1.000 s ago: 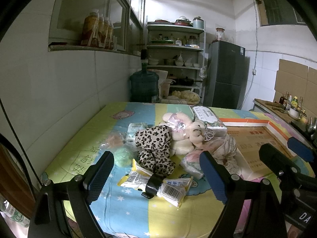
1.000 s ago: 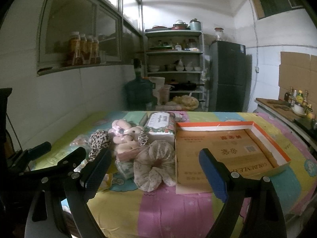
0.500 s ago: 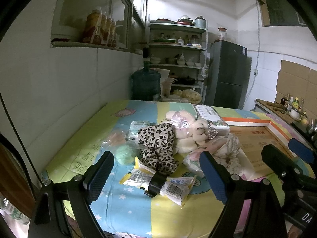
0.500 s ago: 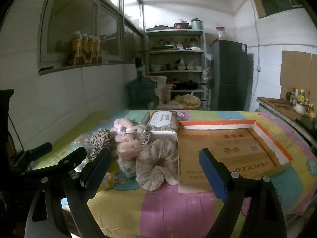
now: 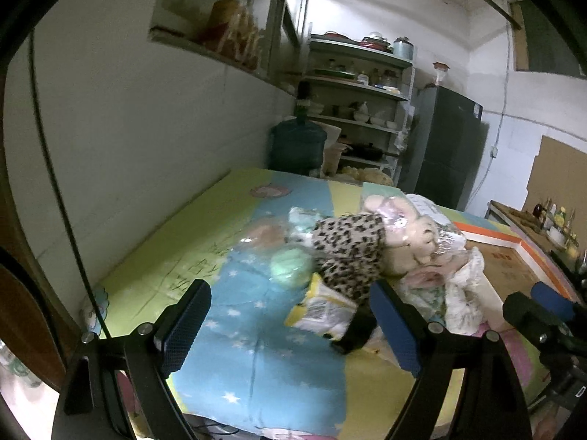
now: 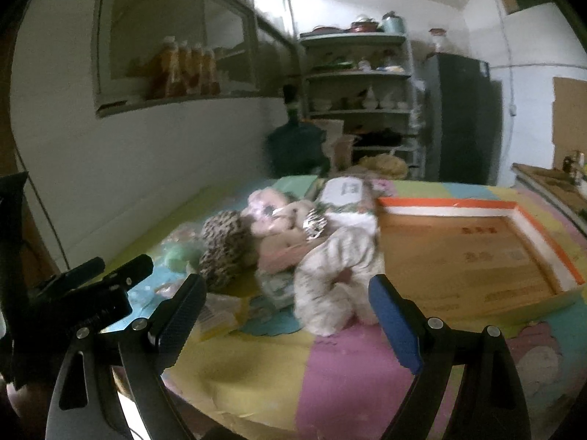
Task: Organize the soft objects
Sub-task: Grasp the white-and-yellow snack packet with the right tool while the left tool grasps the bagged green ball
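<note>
A heap of soft things sits mid-desk: a leopard-print plush cloth [image 5: 348,253], a pale pink stuffed bunny [image 5: 403,231] leaning on its right side, and a cream frilly fabric bundle [image 6: 337,267] in front of both. A pale green soft ball in clear wrap [image 5: 290,269] lies just left of the leopard cloth, and a yellow-and-white plastic snack packet [image 5: 319,310] pokes out under it; blur hides the print. Right of the heap lies a shallow cardboard tray with an orange-and-white rim [image 6: 473,256]. All rest on the colourful patchwork-covered desk [image 5: 234,330]. The left tool [image 5: 290,330] and right tool [image 6: 286,319] both hang near the desk's front edge, fingers spread wide, holding nothing.
</note>
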Demonstrator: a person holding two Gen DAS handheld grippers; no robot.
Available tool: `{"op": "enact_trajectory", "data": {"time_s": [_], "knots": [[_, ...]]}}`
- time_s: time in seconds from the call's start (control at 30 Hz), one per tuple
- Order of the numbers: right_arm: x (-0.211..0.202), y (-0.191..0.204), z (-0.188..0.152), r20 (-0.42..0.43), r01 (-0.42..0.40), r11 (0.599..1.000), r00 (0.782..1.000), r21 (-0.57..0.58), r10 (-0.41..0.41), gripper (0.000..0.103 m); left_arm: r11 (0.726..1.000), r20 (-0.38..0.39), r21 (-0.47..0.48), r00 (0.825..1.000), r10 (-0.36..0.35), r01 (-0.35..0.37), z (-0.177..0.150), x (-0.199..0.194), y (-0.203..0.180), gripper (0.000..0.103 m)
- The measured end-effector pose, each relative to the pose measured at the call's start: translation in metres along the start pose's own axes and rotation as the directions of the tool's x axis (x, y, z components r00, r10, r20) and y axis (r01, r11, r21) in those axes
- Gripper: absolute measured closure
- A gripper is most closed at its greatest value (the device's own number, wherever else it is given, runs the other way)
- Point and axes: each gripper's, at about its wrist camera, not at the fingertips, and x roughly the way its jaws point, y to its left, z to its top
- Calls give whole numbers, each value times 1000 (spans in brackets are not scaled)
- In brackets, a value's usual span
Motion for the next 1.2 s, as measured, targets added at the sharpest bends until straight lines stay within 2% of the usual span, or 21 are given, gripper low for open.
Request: {"op": "enact_trajectory", "data": {"time_s": [0.13,0.23,0.37,0.43,0.53,0.6,0.7,0.73,0.77,0.83,1.03,1.1,1.2], "knots": [[12,7,-6,-36,-67,998,997,-18,66,12,1000,-15,-15,1000,-20,20,-7,7,14,14],[26,13,-9,-84,-145,987,987,-63,140,12,999,-28,-30,999,-29,29,-10,13,20,15],[51,32,-6,-178,-264,947,956,-184,232,12,999,-33,-37,999,-28,27,-8,18,29,15],[63,45,-4,-219,-293,918,946,-268,238,12,999,-38,-33,999,-30,28,-6,20,33,15],[83,62,0,-275,-334,867,931,-370,241,12,997,-63,-31,996,-70,68,-3,27,37,15],[98,69,1,-325,-370,838,913,-402,248,12,996,-79,-24,993,-88,86,1,33,37,15],[113,74,-3,-365,-384,823,901,-417,235,15,995,-94,-5,991,-97,96,5,43,35,15],[116,75,-4,-373,-389,821,898,-418,235,26,995,-100,0,990,-98,99,6,46,33,15],[119,75,-7,-390,-400,819,889,-411,238,51,995,-108,2,989,-103,104,7,50,32,15],[123,75,-10,-411,-419,822,875,-385,254,60,994,-124,-3,986,-109,109,9,58,31,15],[115,73,-11,-408,-425,840,870,-337,276,63,993,-142,-9,983,-114,114,13,75,30,18],[109,68,-13,-405,-434,849,864,-301,299,64,992,-146,-5,981,-128,129,13,79,28,22],[99,62,-16,-395,-448,861,856,-240,334,64,989,-173,3,974,-147,150,11,88,25,38]]}}
